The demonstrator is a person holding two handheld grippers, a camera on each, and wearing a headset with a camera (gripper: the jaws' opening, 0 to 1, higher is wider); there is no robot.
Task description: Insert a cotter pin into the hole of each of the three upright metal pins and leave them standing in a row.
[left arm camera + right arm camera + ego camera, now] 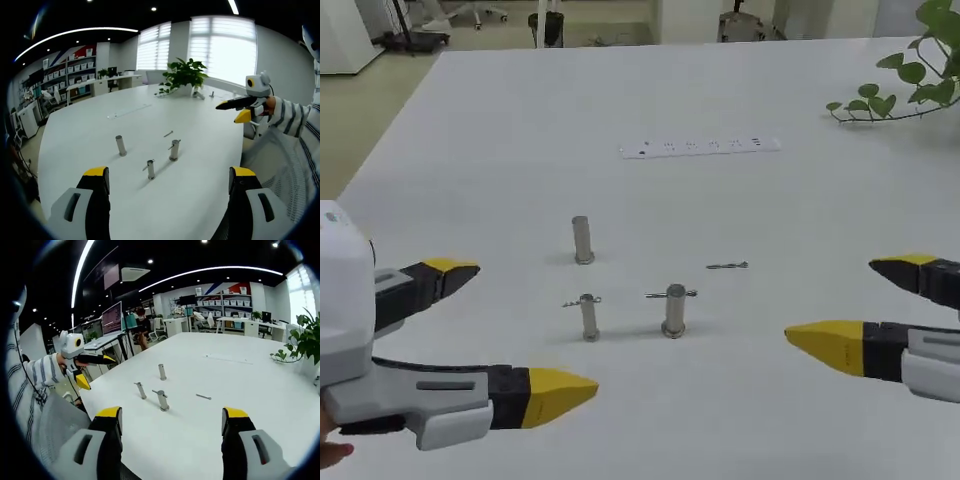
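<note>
Three upright metal pins stand on the white table (pixel 740 90). The rear pin (pixel 582 240) is bare. The front left pin (pixel 589 316) and the front right pin (pixel 674 310) each carry a cotter pin through the top. A loose cotter pin (pixel 727 266) lies flat to the right of them. My left gripper (pixel 525 330) is open at the lower left, short of the pins, holding nothing. My right gripper (pixel 855 305) is open at the right edge, near the loose cotter pin but apart from it. In the left gripper view the pins (pixel 150 169) stand ahead between the jaws.
A white power strip (pixel 700 147) lies further back on the table. A green plant (pixel 910 80) reaches in at the far right corner. Office chairs and shelving stand beyond the table's far edge.
</note>
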